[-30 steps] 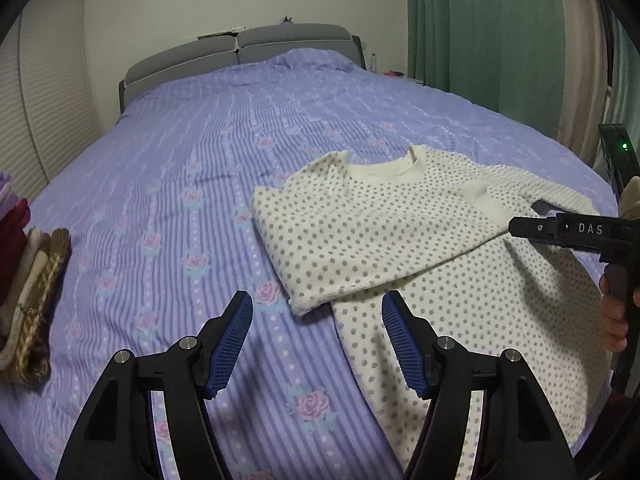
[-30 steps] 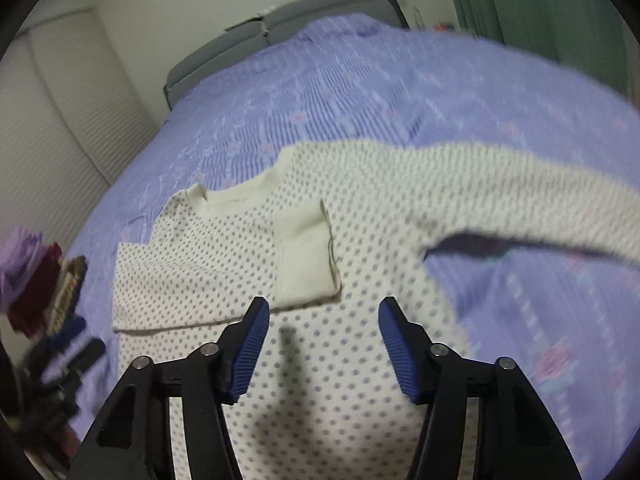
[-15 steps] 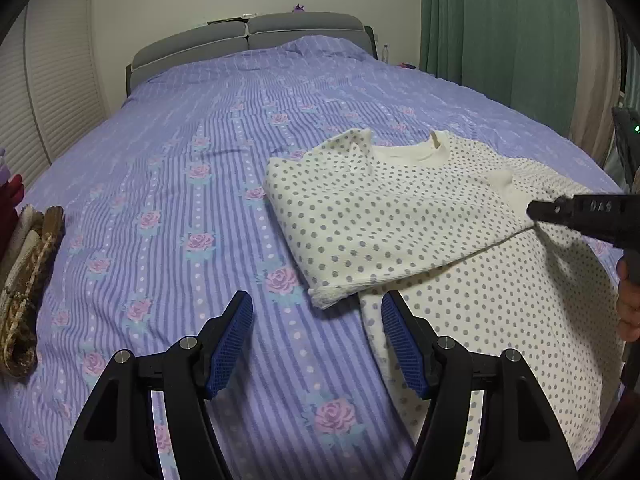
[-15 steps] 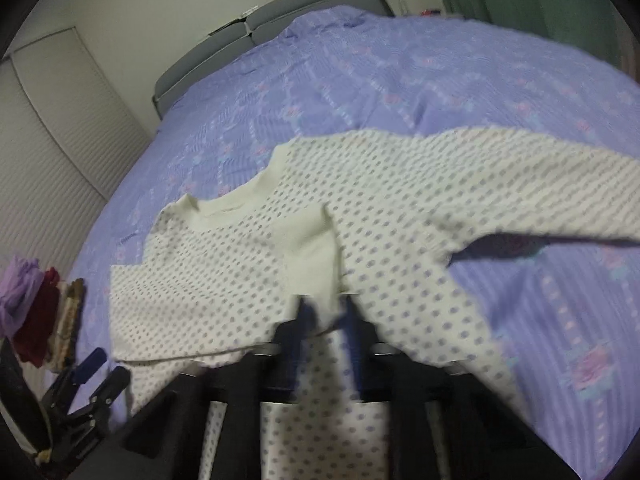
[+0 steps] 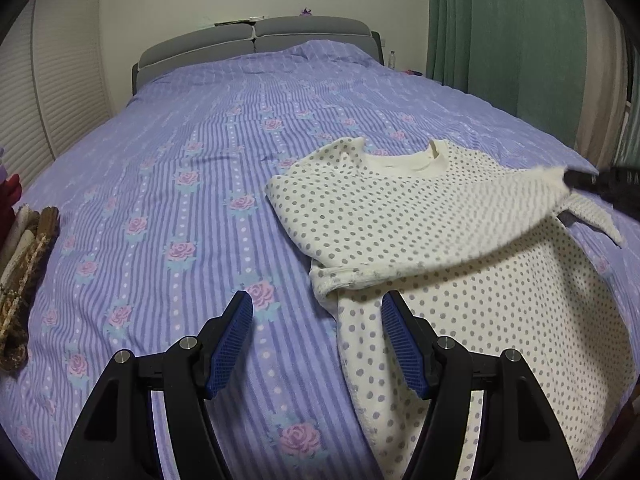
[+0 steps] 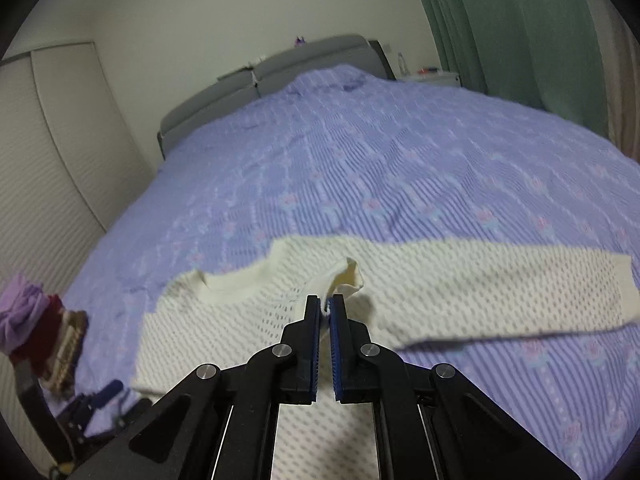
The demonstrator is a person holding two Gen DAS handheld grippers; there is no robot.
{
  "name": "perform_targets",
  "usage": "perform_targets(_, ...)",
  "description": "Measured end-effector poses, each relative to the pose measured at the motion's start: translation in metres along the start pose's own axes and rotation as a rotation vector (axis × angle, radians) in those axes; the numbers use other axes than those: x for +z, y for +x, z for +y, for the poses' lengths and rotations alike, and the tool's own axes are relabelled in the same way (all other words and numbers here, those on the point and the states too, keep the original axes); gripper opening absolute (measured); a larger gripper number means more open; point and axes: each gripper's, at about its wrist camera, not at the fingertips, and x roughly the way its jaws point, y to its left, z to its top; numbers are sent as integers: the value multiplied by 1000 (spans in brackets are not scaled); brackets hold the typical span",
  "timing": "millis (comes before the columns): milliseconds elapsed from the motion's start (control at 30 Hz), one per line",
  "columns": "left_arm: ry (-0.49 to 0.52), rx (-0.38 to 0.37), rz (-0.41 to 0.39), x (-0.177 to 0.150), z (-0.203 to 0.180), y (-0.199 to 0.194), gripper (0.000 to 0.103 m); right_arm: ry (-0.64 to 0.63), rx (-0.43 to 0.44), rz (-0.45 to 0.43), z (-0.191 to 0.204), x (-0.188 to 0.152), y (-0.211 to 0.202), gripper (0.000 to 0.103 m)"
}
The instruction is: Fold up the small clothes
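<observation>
The dotted cream top [image 5: 460,248] lies on the bed [image 5: 200,168], toward its near right side in the left wrist view, neckline pointing to the headboard [image 5: 256,40]. It is partly folded: one sleeve is turned in across the chest, its folded edge showing as a thick rolled hem just ahead of the left gripper [image 5: 316,344]. The other sleeve [image 6: 500,292] reaches out flat to the side over the bedspread, not yet brought in. The right gripper [image 6: 325,306] has its fingers closed on the plain cuff [image 6: 348,280] of the turned-in sleeve, and the cloth there rises off the body of the top in a small peak, so the sleeve looks to be mid-adjustment rather than settled. The left gripper hangs just above the bedspread beside the lower edge of the garment, its fingers apart and empty, touching nothing. What seems left: laying this cuff down neatly, folding the outstretched sleeve inward, then doubling the body over. A pile of folded clothes [image 6: 44,340] sits at the far left edge of the bed, which suggests other pieces are done.
</observation>
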Motion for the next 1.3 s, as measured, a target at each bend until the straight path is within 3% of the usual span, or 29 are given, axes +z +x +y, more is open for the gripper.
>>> perform_targets(233, 20, 38, -5, -1, 1, -3, 66, -3, -54, 51, -18, -21, 17, 6)
perform_targets(533, 38, 61, -30, 4, -3, 5, 56, -37, -77, 73, -17, -29, 23, 6)
perform_targets(667, 48, 39, -47, 11, -9, 11, 37, -29, -73, 64, -19, -27, 18, 6)
perform_targets(733, 61, 32, -59, 12, -10, 13, 35, -25, -70, 58, -19, -24, 15, 6)
perform_targets(833, 64, 8, -42, 11, -9, 15, 14, -27, -71, 46, -18, -20, 12, 6)
perform_targets(933, 116, 41, -87, 8, -14, 2, 13, -28, -75, 22, -15, -17, 7, 6)
perform_targets(1033, 240, 101, -129, 2, -26, -7, 13, -45, -89, 13, -13, -18, 4, 6)
perform_targets(1133, 311, 135, -114, -7, -31, -1, 13, -60, -103, 24, -13, -21, 8, 6)
perform_targets(1300, 248, 112, -73, -7, -24, 3, 13, -57, -109, 58, -16, -31, 14, 6)
